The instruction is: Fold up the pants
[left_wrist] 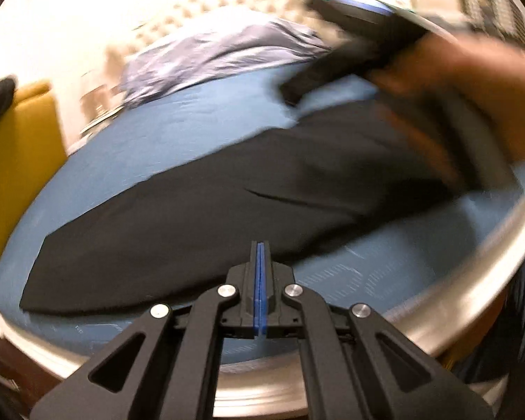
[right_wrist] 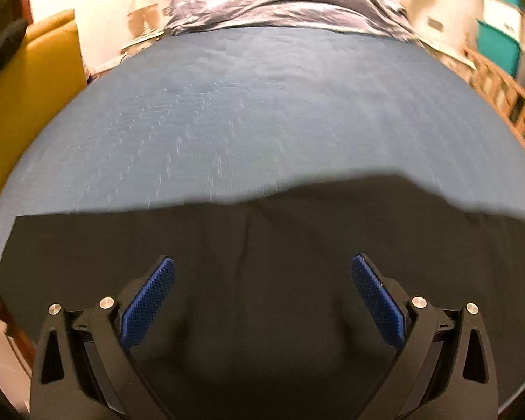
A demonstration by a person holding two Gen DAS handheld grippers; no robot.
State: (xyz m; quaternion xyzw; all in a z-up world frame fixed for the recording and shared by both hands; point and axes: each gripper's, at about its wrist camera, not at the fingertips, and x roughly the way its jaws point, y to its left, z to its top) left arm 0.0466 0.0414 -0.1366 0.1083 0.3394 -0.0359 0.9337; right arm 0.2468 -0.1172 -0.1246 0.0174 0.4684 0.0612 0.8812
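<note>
Black pants [left_wrist: 210,210] lie stretched flat across a blue bed sheet [left_wrist: 175,133], one end at the lower left. My left gripper [left_wrist: 260,245] is shut, its blue pads pressed together at the pants' near edge, and no cloth shows between them. My right gripper [right_wrist: 262,262] hovers open above the black pants [right_wrist: 262,297], its blue pads [right_wrist: 150,301] spread wide apart. In the left wrist view the right gripper [left_wrist: 332,66] is a dark blur over the far right end of the pants, held by a hand [left_wrist: 472,87].
A crumpled lilac blanket [right_wrist: 280,0] lies at the head of the bed. A yellow chair [right_wrist: 35,87] stands to the left and a wooden railing [right_wrist: 507,105] to the right. The bed's pale rounded edge [left_wrist: 472,280] runs just below the pants.
</note>
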